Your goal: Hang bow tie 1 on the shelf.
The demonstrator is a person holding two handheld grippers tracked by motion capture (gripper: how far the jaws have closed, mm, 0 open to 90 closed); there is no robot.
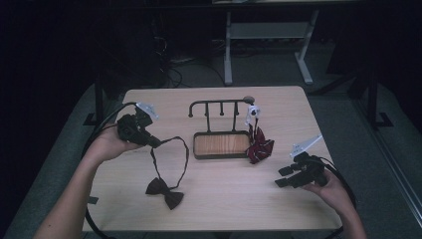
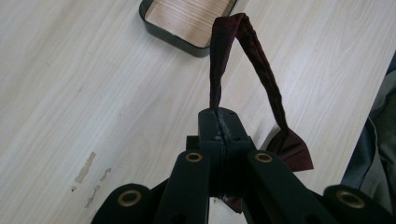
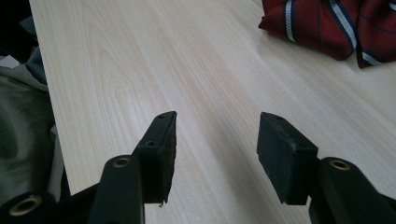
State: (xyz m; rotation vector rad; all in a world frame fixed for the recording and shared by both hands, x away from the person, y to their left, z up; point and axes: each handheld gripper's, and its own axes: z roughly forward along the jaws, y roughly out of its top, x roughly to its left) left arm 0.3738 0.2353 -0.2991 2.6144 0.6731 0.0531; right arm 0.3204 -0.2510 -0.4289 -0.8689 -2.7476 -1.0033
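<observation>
The left gripper point(image 1: 155, 143), at nine o'clock, pinches the dark bow tie's strap point(image 2: 219, 70); its bow point(image 1: 164, 191) lies at six o'clock, partly hidden behind the jaws in the left gripper view. The right gripper point(image 1: 283, 177), at four o'clock, gapes empty beside the striped bow tie point(image 1: 260, 147).

Light wooden table point(image 1: 214, 199) on grey floor point(image 1: 348, 99). Beyond table's far edge: white metal desk frame point(image 1: 268, 40) with two legs, tangle of black cables point(image 1: 171, 64) beside it. Background dark, details unclear.
</observation>
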